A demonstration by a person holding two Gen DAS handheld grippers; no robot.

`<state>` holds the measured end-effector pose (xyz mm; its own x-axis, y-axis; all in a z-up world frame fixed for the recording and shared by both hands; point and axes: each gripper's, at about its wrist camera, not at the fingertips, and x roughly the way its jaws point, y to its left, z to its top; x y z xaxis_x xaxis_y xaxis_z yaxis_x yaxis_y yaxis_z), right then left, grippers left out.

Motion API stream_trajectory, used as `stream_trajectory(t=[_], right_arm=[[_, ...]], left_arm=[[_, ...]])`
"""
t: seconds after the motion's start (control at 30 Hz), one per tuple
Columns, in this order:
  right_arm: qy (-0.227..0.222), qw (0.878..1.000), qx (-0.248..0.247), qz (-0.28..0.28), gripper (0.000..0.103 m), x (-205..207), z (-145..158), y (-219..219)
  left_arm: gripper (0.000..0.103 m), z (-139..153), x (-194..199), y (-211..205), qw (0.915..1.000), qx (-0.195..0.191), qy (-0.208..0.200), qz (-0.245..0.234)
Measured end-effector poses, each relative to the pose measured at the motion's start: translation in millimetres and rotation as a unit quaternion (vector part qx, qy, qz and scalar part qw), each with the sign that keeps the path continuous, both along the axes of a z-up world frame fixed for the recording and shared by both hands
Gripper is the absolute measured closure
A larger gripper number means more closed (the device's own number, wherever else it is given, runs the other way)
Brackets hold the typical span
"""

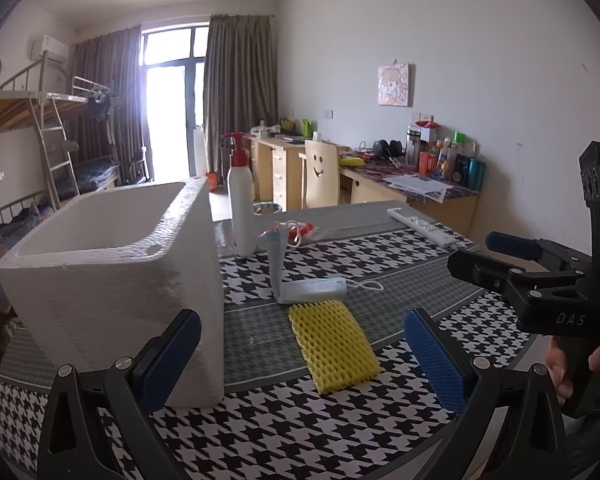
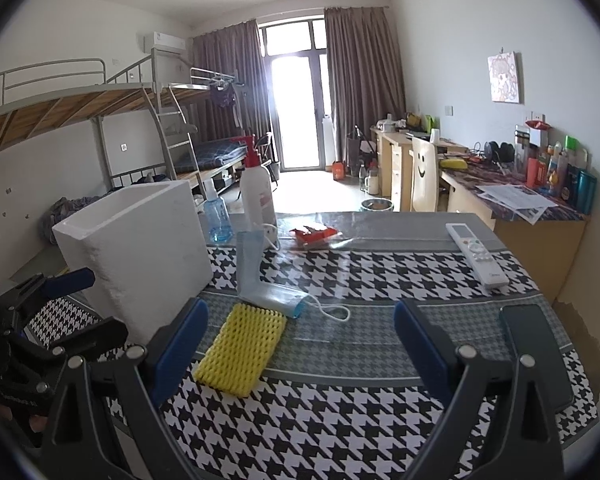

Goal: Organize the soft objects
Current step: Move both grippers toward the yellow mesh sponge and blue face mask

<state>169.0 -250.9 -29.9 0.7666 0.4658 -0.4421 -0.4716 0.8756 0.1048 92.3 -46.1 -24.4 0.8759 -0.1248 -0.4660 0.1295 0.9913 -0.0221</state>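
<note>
Lying ahead of the left gripper (image 1: 300,354) (fingers wide apart), yellow foam net (image 1: 334,346).

Yellow foam net (image 1: 334,346) flat, touching bent blue mask (image 1: 300,280)

left tongs (image 1: 300,360): spread wide, nothing held | right tongs (image 2: 300,344): spread wide, nothing held

1. Only clear text I can spot is "DAS", pale letters on the black body of the right gripper (image 1: 512,258), seen from the left wrist camera.
2. The left gripper (image 2: 66,300) has a small label too, but it's too blurry, maybe a brand name.
</note>
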Motion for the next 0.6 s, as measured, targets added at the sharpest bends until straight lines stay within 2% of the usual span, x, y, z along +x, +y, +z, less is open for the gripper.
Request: stream_trajectory(t=[0.6], right_arm=[[0.025,1.0,-0.003,0.006,0.007,23,-11,-11]], left_arm=[[0.001,-14,24,-14,0.9995,0.003,0.031,0.002]])
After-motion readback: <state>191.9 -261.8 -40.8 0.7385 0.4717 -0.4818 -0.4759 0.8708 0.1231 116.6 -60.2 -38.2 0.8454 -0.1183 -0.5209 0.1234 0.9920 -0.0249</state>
